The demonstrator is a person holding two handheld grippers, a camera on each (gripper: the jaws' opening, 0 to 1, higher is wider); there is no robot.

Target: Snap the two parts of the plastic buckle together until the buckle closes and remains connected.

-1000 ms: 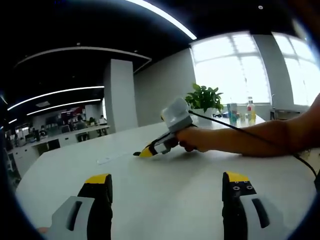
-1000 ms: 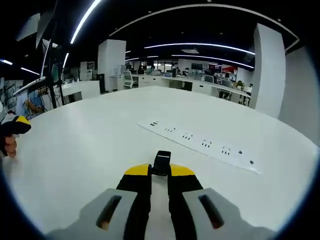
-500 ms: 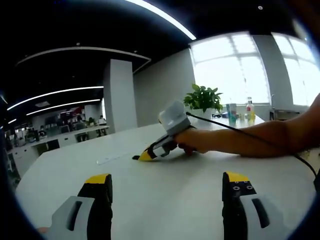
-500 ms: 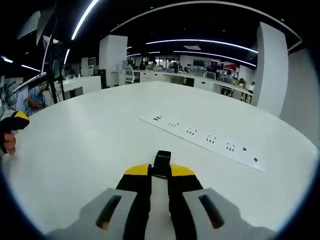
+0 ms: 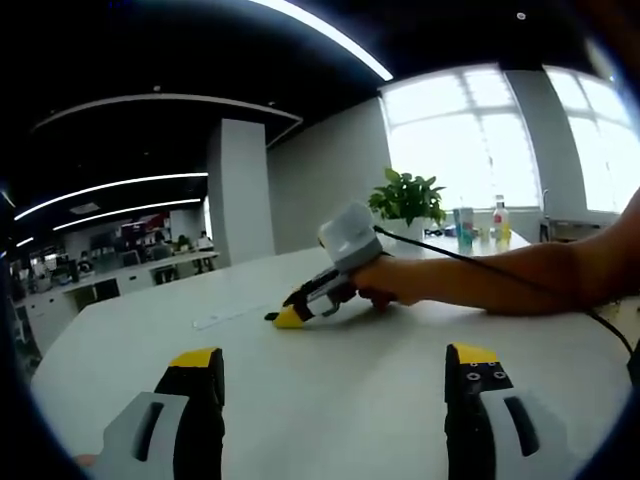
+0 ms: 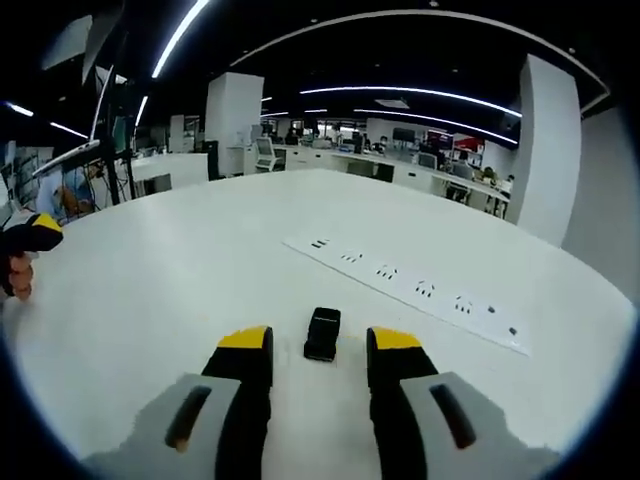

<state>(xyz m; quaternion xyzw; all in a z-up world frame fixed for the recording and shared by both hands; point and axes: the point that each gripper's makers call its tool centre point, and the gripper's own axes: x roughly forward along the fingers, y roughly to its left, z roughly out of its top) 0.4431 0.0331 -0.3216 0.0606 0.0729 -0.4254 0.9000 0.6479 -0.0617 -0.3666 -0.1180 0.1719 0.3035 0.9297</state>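
Low in the centre of the right gripper view, the black buckle [image 6: 322, 333] lies flat on the white desk [image 6: 150, 300], in the gap just ahead of the right hand-held gripper [image 6: 319, 345], whose yellow-tipped jaws stand spread and touch nothing. Whether its two halves are fully latched cannot be read at this size; it looks like one short block. In the left gripper view the left hand-held gripper [image 5: 335, 362] has its jaws wide apart over bare desk at the bottom of the frame, well away from the buckle.

If the piece is not yet closed, the step in hand is probably a re-grip or a check. To do it well, the jaws should come down square on the long sides of the block, not on the release tabs, and the other hand-held gripper should brace the far end so the push runs straight along the buckle's length. Keep it low in the frame so it stays in sight.

A long white power strip [image 6: 405, 290] runs diagonally across the desk right of centre, above the buckle and clear of it. Beyond is an open office with white pillars and ceiling light strips; a potted plant [image 5: 406, 196] and bottles stand by bright windows at the upper right of the left gripper view.
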